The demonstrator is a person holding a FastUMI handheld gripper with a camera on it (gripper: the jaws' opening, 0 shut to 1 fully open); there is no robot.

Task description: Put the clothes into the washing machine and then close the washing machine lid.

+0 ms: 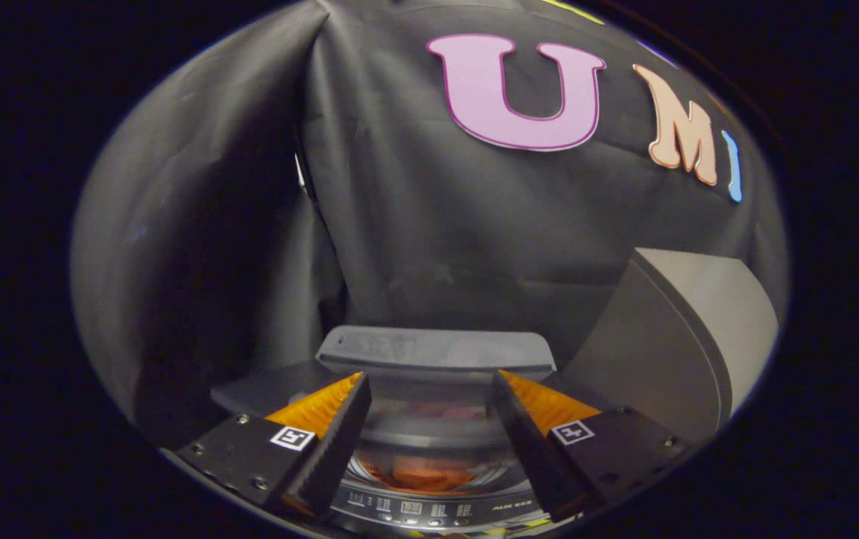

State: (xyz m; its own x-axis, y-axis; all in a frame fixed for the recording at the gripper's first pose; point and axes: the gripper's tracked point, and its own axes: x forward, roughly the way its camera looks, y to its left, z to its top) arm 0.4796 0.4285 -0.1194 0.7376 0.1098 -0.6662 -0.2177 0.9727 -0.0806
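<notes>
The washing machine (433,479), a dark grey top-loader with a round drum, sits at six o'clock just beneath the gripper (429,397), its flat grey lid (436,350) raised at the far rim, seemingly so the load could go in. An orange-pink bundle of clothes (429,475) lies inside the drum, between the fingers, with the button panel nearer. The gripper hangs above the opening, fingers spread wide and holding nothing, aimed at the lid at twelve o'clock; a grey curved panel (699,337) stands at three o'clock.

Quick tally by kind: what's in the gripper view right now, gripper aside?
Washing machine: 1, lid up
Reddish clothes in the drum: 1 bundle
Grey curved panel beside the machine: 1
Total: 3
Gripper: open above the drum, holding nothing.
</notes>
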